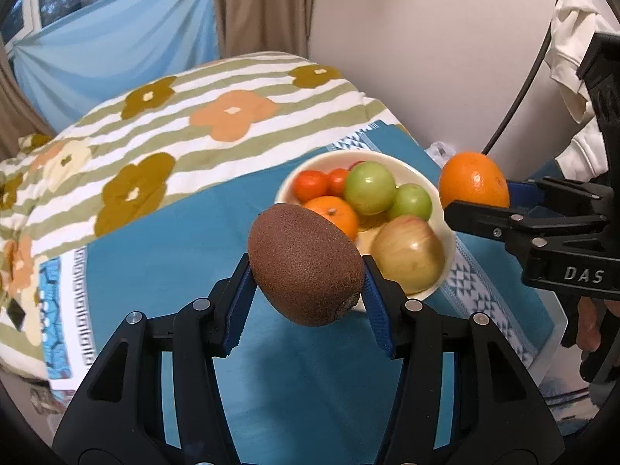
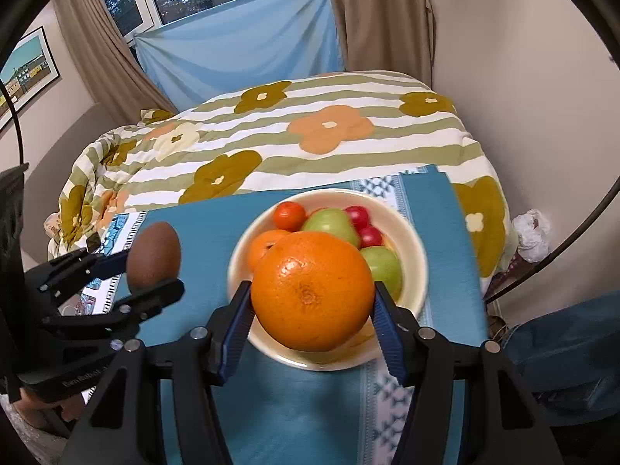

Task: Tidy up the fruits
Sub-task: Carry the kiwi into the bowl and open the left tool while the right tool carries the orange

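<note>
The cream round bowl [image 2: 420,267] was crowded: two green apples [image 2: 333,224], small red tomatoes [image 2: 288,215], a small orange mandarin [image 2: 267,248] and a yellowish apple [image 1: 407,254] left little bare room inside, mostly along the near rim. The left gripper [image 1: 306,283], clamped on a brown fuzzy kiwi [image 1: 306,263], blocked the approach from the left, and the right gripper [image 2: 312,302], gripping a large orange [image 2: 312,290], hung above the bowl's near side. The teal cloth [image 2: 201,224] left of the bowl lay open. The flowered striped duvet [image 2: 329,128] bulked behind.
</note>
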Motion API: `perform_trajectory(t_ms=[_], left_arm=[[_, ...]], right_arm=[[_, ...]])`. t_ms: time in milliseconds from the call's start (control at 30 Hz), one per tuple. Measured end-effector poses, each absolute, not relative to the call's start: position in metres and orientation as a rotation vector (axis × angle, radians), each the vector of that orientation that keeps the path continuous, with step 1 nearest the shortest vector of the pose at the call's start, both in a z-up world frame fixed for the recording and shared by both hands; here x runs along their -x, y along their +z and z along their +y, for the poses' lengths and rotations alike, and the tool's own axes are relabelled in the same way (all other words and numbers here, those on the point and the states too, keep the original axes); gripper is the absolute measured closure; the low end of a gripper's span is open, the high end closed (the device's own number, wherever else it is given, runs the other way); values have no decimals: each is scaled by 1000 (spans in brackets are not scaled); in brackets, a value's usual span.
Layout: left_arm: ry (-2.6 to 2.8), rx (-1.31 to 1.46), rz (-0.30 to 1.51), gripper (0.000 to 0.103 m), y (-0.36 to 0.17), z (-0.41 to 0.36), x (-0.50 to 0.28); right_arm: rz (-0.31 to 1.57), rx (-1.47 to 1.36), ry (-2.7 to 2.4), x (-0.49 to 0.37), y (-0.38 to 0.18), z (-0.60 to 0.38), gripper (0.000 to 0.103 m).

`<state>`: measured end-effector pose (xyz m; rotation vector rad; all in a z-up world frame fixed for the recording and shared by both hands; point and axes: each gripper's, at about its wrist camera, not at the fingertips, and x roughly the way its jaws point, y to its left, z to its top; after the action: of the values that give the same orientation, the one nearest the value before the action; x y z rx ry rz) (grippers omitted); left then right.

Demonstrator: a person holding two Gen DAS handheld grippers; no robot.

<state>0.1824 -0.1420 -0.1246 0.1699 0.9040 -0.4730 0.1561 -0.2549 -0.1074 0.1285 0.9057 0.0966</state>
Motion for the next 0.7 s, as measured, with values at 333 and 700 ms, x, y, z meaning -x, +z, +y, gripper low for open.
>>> perform_trajectory(t_ms=[333, 700], left_arm=[[-427, -175, 954, 46, -160, -176, -191], [-377, -177, 995, 43, -179, -186, -190]], right_arm=[[911, -126, 121, -163, -117, -289, 48], [898, -113, 155, -171, -115, -298, 48]])
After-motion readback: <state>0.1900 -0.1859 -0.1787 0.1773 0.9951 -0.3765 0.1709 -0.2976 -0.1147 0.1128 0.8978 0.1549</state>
